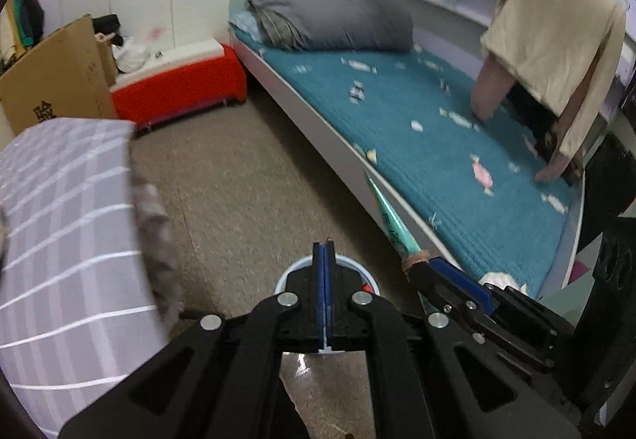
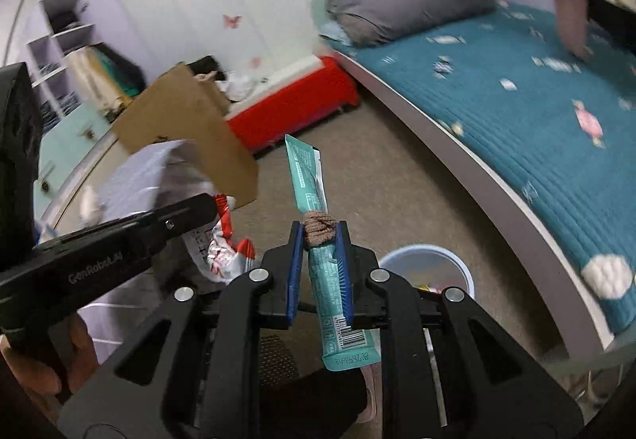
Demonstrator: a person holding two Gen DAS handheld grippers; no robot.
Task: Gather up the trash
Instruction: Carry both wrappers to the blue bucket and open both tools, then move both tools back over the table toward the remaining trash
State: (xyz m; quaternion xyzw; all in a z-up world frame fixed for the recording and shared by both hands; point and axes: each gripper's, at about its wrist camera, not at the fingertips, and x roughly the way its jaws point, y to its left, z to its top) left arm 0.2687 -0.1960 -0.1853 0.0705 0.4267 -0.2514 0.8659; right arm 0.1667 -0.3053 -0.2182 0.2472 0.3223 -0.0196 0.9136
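Note:
My right gripper [image 2: 320, 236] is shut on a long teal snack wrapper [image 2: 308, 176] that has a brown hair tie [image 2: 320, 226] wound around it at the fingertips. In the left wrist view the same right gripper [image 1: 417, 268] comes in from the right with the teal wrapper [image 1: 391, 216] sticking up. My left gripper [image 1: 324, 252] has its blue pads pressed together. Seen from the right wrist, a crumpled red and white wrapper [image 2: 222, 240] hangs from the left gripper [image 2: 212, 202]. A light blue bin [image 1: 294, 268] stands on the floor just beyond both grippers, its rim [image 2: 421, 249] showing some trash inside.
A bed with a teal cover [image 1: 417, 129] and a grey pillow [image 1: 334, 18] runs along the right. A person in a beige shirt [image 1: 556, 26] leans on it. A red ottoman [image 1: 179, 85], a cardboard box [image 1: 59, 73] and grey checked bedding [image 1: 67, 224] stand at the left.

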